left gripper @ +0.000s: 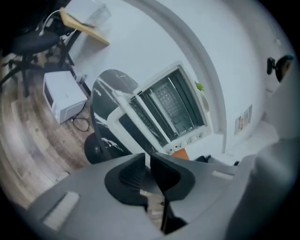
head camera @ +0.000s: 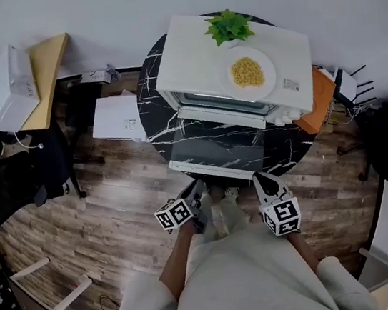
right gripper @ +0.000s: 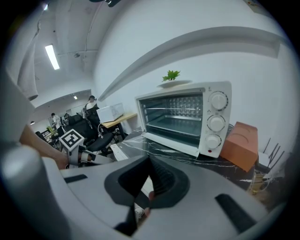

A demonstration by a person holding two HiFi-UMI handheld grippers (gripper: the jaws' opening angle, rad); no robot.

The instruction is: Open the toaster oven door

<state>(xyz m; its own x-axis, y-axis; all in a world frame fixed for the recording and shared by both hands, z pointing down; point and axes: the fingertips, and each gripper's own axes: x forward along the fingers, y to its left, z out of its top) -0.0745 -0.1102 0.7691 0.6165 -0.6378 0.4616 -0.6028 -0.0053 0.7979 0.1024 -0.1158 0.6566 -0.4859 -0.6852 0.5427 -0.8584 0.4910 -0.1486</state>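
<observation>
The white toaster oven stands on a round black marble table. Its glass door hangs fully open, laid flat toward me. Both grippers hover close to my body, short of the door's front edge. My left gripper is rolled to one side; in the left gripper view only a narrow slit shows between its pads, with nothing in it. My right gripper is shut and empty, its pads meeting in the right gripper view. That view looks into the open oven and along its lowered door.
A plate of yellow food and a small green plant sit on top of the oven. An orange box lies right of it. A wooden desk with a white box and black chairs stand to the left.
</observation>
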